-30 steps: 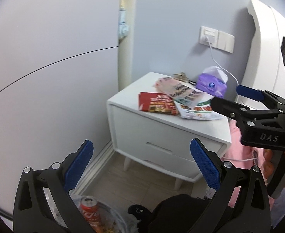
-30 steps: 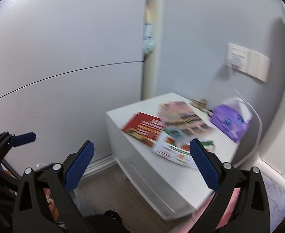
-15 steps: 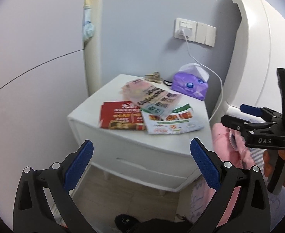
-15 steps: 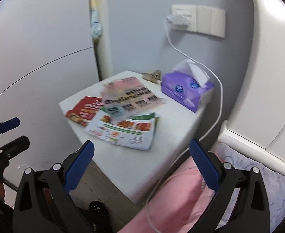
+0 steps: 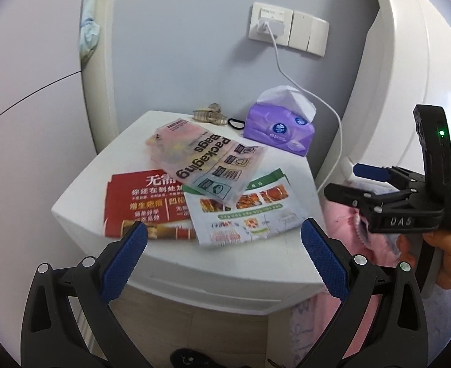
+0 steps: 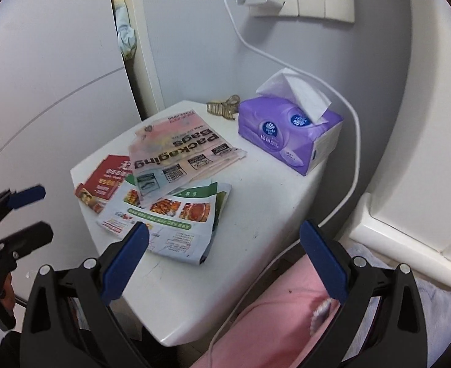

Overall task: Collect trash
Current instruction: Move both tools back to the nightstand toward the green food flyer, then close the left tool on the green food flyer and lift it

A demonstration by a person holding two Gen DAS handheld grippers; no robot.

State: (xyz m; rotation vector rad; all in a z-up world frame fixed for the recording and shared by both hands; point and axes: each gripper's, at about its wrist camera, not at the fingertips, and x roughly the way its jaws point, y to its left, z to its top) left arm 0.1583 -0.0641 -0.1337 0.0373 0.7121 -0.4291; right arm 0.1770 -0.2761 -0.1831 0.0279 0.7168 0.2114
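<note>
Standing by the white nightstand, a person holds 2 grippers out over it, both empty. Furthest left on the top lies a red flyer, flat, its near edge close to the front lip. The left gripper hovers low in front of that edge with its blue pads spread wide, nothing between them. Overlapping the red sheet to the right is a white and green food flyer, one corner curled up. Resting on top of both, toward the back, sits a pinkish plastic pouch printed "Packaging Bags", slightly puffed and tilted. These 3 pieces of litter touch one another in a loose pile.

Behind the pile, near the wall, a hair clip and a black hair tie lie side by side. Further right stands a purple tissue pack with a white tissue sticking up. A white charger cable drops from the wall socket, curving past the tissues and down the nightstand's right side.

The right gripper hangs over the right front corner, fingers wide apart as well, above the pink bedding beside the white headboard. A hand grips its handle.
</note>
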